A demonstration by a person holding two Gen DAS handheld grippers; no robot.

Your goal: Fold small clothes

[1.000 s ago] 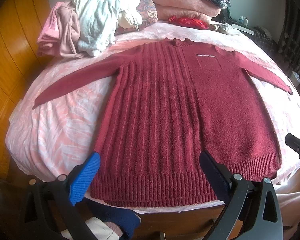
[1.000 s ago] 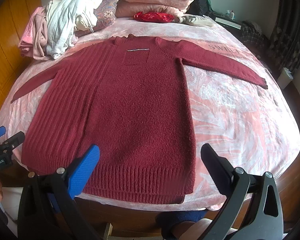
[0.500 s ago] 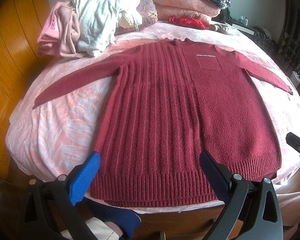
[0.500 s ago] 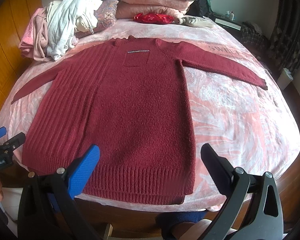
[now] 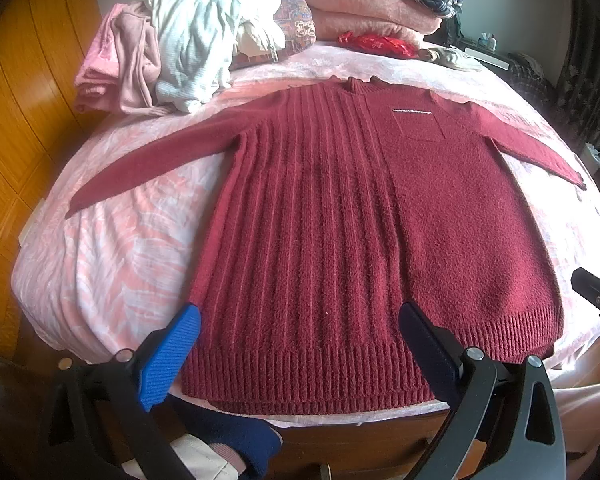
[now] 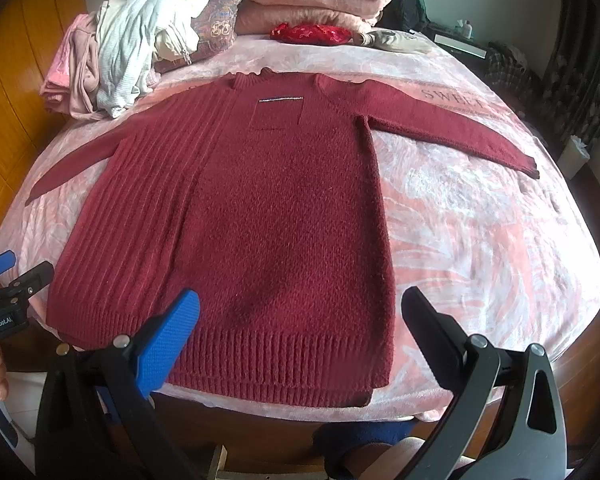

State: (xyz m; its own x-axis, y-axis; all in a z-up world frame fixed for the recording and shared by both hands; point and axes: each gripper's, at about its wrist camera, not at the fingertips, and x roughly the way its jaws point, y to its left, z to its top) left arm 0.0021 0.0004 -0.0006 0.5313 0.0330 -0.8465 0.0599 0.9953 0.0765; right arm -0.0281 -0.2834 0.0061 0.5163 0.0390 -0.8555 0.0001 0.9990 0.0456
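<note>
In the left wrist view, a heap of pink and white clothes [image 5: 172,68] sits at the upper left of the frame, beside a folded pink blanket [image 5: 364,12] at top centre. Below them a dark red sweater [image 5: 364,220] lies flat and face up across the middle of the frame on a bed [image 5: 100,264] with a pink patterned cover — both sleeves spread out to the sides, a small chest pocket toward the upper right. The left claw [image 5: 296,324] hovers at bottom centre over the ribbed hem, spread wide and holding nothing.

In the right wrist view the sweater fills the left and centre, its hem at the lower edge of the bed. The right claw [image 6: 300,308] hangs at bottom centre above the hem — wide apart too, empty. A red cloth [image 6: 312,34] lies at top centre.
</note>
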